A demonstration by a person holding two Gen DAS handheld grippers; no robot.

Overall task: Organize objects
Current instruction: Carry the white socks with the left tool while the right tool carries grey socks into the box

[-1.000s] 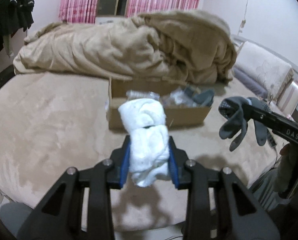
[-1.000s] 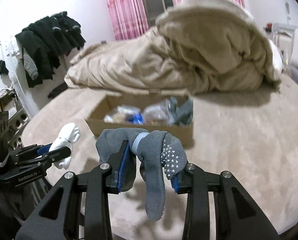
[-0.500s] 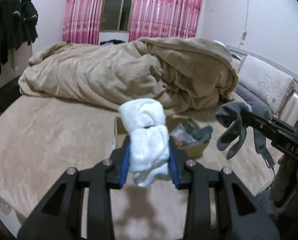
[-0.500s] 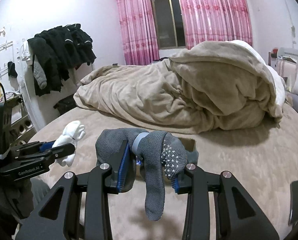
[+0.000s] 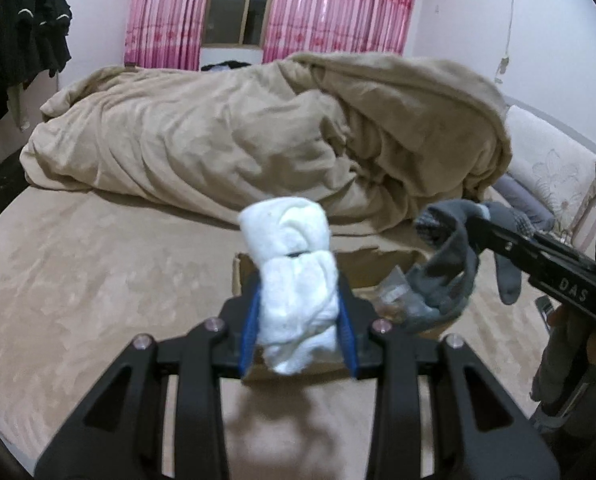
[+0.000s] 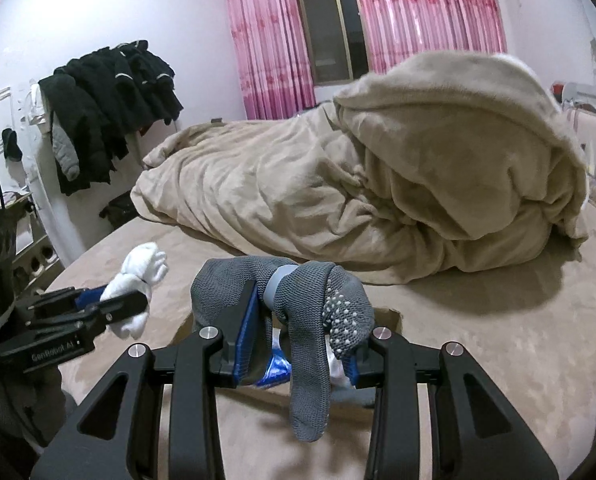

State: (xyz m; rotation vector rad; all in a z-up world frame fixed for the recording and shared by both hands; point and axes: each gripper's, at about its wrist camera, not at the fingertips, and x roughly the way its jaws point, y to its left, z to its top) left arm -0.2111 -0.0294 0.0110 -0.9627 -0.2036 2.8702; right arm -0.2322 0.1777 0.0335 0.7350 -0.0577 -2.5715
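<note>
My left gripper is shut on a rolled white sock bundle and holds it in the air over the bed, just in front of a cardboard box. My right gripper is shut on a grey sock bundle with white grip dots; one sock end hangs down. The grey socks also show at the right of the left wrist view, above the box. The white socks show at the left of the right wrist view. The box holds plastic-wrapped items and grey fabric.
The box sits on a beige bed cover. A heaped beige blanket lies behind it. Dark clothes hang at the left wall. Pink curtains flank a window. A pillow is at the right.
Both grippers rose and tilted up, so the box dropped low in both views and is largely hidden behind the held socks. Both grips stayed shut.
</note>
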